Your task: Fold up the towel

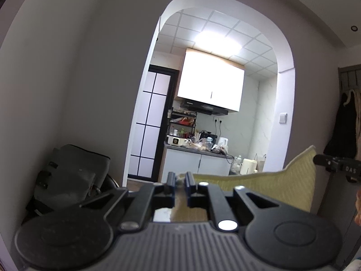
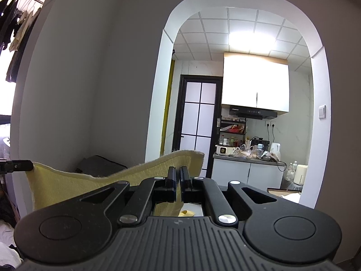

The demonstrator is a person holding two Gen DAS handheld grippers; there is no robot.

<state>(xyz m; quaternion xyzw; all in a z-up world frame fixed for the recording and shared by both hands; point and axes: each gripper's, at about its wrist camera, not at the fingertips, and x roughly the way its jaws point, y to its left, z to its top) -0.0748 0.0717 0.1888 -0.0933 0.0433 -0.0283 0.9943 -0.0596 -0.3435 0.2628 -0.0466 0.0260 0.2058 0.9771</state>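
A pale yellow towel (image 2: 74,181) of woven cloth is being shown, its surface finely ribbed and matt, its edge slightly fuzzy. The left gripper (image 1: 179,180) and the right gripper (image 2: 178,176) are being seen as matt black plastic, with ribbed dark grey panels at the base and small shiny metal rivets on the linkages. A grey bag (image 1: 72,176) of soft, dull fabric is being shown against a smooth, matt painted wall (image 1: 90,79). Glossy white cabinet doors (image 2: 255,83) are being lit brightly, and pale ceiling tiles (image 2: 237,29) with a faint sheen are being seen above them. A door (image 2: 198,117) of frosted glass in a black frame is being shown.
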